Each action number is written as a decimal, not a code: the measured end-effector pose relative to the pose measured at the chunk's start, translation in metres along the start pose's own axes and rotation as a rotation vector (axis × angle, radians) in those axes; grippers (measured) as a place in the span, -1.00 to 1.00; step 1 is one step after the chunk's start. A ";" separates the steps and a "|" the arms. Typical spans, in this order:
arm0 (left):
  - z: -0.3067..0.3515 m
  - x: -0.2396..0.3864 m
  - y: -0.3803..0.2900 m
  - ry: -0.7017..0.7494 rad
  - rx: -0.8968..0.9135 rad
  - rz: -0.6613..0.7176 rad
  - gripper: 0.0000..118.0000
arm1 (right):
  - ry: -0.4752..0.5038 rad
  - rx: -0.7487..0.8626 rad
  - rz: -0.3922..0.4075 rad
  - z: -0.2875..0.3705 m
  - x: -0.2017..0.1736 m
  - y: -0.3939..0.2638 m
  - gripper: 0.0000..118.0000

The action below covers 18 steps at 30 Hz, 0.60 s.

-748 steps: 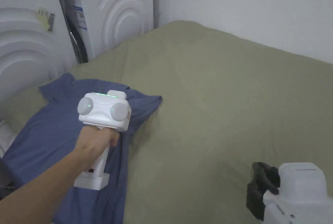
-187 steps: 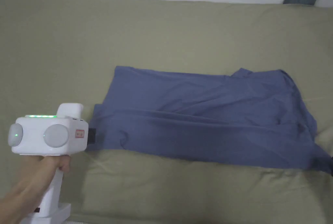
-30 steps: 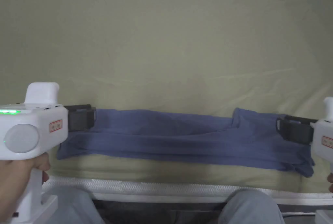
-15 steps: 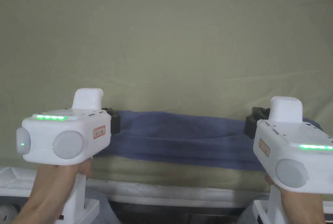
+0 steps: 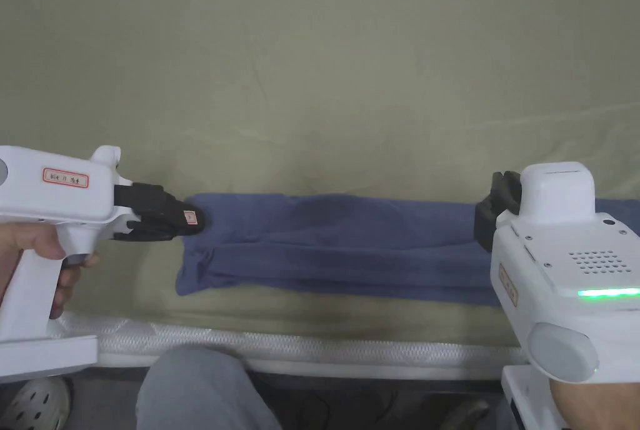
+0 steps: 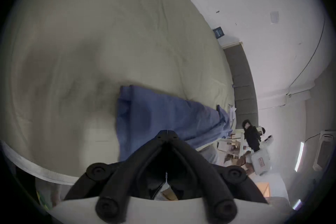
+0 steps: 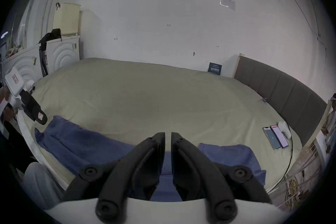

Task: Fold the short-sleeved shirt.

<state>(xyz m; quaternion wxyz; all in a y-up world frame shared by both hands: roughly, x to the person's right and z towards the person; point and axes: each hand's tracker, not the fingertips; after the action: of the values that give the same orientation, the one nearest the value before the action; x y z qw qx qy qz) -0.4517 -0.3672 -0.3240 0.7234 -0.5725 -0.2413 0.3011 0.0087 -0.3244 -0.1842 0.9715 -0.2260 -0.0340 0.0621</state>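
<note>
The blue shirt (image 5: 337,244) lies folded into a long narrow band along the near edge of the bed (image 5: 325,75), stretched between the two grippers. In the head view the left gripper (image 5: 187,220) is held sideways at the band's left end, its black fingers (image 5: 156,209) pointing along the shirt with the tips at the cloth's upper left corner. In the left gripper view the fingers (image 6: 174,142) are pressed together tip to tip with nothing between them, and the shirt's end lies just beyond and beneath the tips; whether they touch the cloth cannot be told. The right gripper (image 5: 494,225) is near the band's right end, its white body covering part of the cloth in the head view. In the right gripper view its fingers (image 7: 160,148) stand slightly apart with a narrow gap, blue cloth showing beneath and behind them, gripping nothing. Beyond those fingers, further to the right on the bed, two phones (image 7: 275,137) lie side by side near a grey headboard (image 7: 283,93).
</note>
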 end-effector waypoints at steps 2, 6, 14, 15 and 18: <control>0.000 -0.003 0.002 0.017 0.002 0.009 -0.99 | 0.005 -0.005 0.005 -0.001 -0.001 -0.001 -0.79; 0.002 -0.010 0.004 -0.022 0.016 0.029 -0.04 | 0.015 -0.015 0.015 0.000 -0.001 -0.001 -0.79; -0.028 -0.012 -0.007 -0.065 -0.039 0.068 1.00 | 0.021 -0.059 -0.033 -0.008 0.009 -0.005 -0.79; -0.032 -0.012 -0.007 -0.071 -0.026 0.062 1.00 | 0.022 -0.061 -0.036 -0.008 0.009 -0.005 -0.79; -0.039 -0.006 -0.009 -0.166 -0.036 0.105 1.00 | 0.024 -0.063 -0.034 -0.010 0.009 -0.005 -0.79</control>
<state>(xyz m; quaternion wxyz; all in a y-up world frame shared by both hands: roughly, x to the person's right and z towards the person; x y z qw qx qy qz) -0.4274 -0.3996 -0.3239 0.6738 -0.5703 -0.2753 0.3808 0.0195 -0.3316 -0.1907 0.9652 -0.2566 -0.0281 0.0417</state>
